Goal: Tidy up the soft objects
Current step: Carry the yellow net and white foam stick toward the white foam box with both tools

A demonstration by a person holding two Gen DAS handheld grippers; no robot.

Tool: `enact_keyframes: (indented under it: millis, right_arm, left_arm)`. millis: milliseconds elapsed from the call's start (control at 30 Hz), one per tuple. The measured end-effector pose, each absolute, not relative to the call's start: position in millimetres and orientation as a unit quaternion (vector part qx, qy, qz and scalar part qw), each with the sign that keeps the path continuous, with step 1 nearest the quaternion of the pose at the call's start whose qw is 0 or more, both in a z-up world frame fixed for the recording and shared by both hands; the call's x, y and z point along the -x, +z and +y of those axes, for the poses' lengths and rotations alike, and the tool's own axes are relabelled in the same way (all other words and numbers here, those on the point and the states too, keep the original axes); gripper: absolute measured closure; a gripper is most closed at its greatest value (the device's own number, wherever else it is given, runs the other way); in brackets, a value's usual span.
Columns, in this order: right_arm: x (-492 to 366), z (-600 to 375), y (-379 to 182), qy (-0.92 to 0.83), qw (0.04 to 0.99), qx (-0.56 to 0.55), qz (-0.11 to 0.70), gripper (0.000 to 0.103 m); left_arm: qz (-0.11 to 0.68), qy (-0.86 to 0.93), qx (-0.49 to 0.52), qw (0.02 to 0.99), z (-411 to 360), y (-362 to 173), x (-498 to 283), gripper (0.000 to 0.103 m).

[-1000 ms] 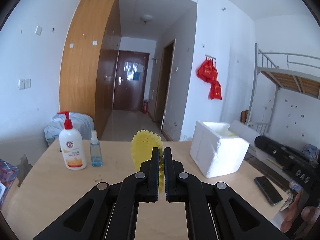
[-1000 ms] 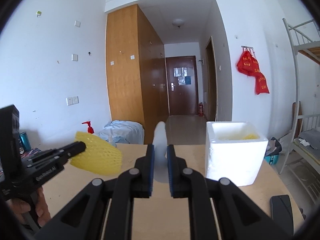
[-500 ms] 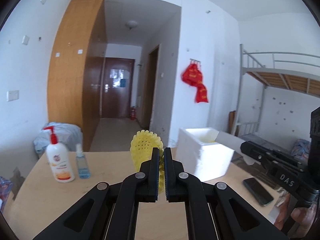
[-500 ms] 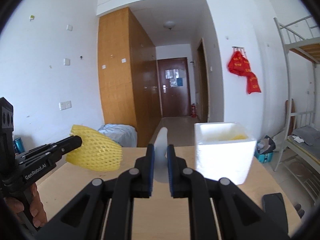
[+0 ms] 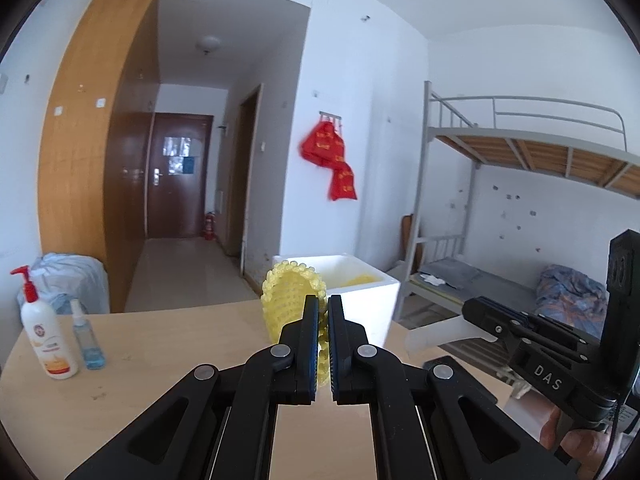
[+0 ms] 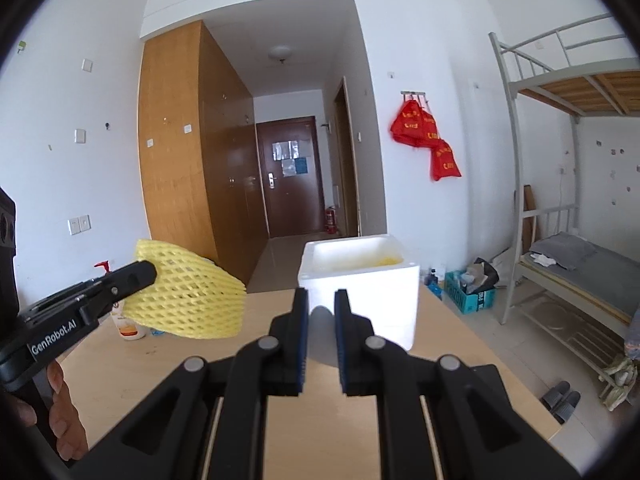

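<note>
"GenRobot.AI" stands in white letters along the black body of the left gripper (image 6: 138, 276), at the left edge of the right wrist view. "DAS" is printed in white on the right gripper (image 5: 474, 312), lower right of the left wrist view. The lettering on the red bags (image 6: 426, 138) cannot be read.

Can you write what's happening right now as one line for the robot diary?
left gripper: shut on yellow foam net | right gripper: shut on white foam piece | white foam box: on table, ahead
</note>
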State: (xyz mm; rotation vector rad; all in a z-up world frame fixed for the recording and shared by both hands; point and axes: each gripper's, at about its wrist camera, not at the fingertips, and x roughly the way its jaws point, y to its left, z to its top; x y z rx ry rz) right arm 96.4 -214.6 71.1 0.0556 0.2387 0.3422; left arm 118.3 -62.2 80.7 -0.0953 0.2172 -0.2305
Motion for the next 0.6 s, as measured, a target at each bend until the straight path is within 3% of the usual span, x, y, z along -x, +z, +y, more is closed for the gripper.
enact_keyframes:
  millis: [600]
  right_arm:
    - [-103.4,-213.5,71.6,0.178,0.977,-0.026,0.114,0.088]
  left_arm:
    - [0.104,-0.118,0.043,0.987,-70.5,82.3,-123.5,0.098]
